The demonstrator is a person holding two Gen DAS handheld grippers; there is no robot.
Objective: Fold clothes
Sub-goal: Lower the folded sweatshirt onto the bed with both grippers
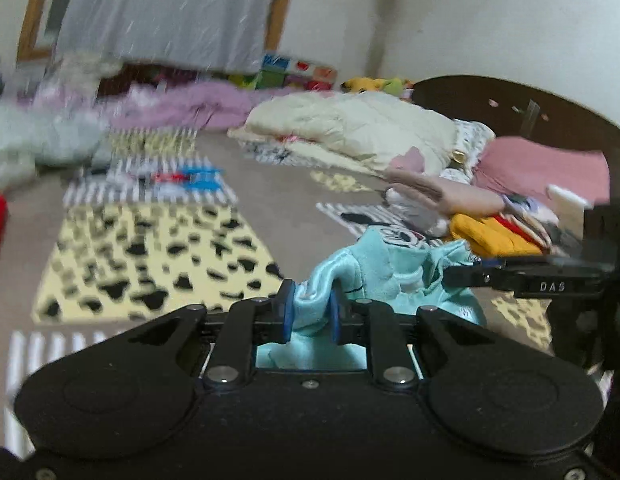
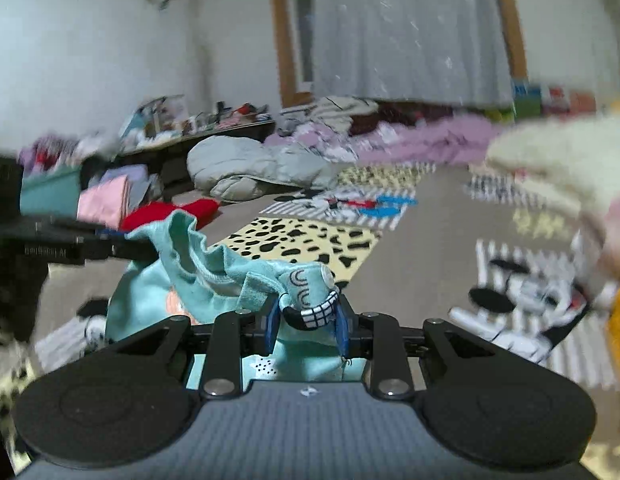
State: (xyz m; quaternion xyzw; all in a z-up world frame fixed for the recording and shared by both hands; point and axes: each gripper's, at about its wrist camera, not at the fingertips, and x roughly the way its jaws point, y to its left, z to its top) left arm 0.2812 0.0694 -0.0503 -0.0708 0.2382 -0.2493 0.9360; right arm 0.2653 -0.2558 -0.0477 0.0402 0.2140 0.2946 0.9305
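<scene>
Cluttered bedroom floor, grey-brown carpet [image 1: 294, 208] with patterned play mats laid over it; a yellow mat with black spots [image 1: 150, 264] sits toward the near-left edge of the carpet in the left wrist view, striped cartoon mats beyond it. Pale quilt heap [image 1: 349, 128] at the far side, purple bedding along the back wall, a folded stack with a yellow piece [image 1: 485, 236] near the right edge. Background is motion-blurred.

Task item: a small turquoise garment [image 2: 214, 276], held up off the carpet between both tools, slack and bunched, printed cartoon detail by the right pads.

Left gripper [image 1: 311, 312]: jaws narrowly apart, clamped on a satin-looking edge of the garment. Right gripper [image 2: 306, 320]: also narrow, clamped on the bunched printed part. Each tool shows in the other's view at the frame edge.

Judgement: step in hand looks like carrying or shaking out the piece before laying it flat. To do it well, keep both clamps firm, spread the hands until the fabric between them goes taut, level the edge, then lower onto a bare patch of mat. Satin trim may slip; the right side holds a wad, not a clean corner, so a regrip may be needed.
</scene>
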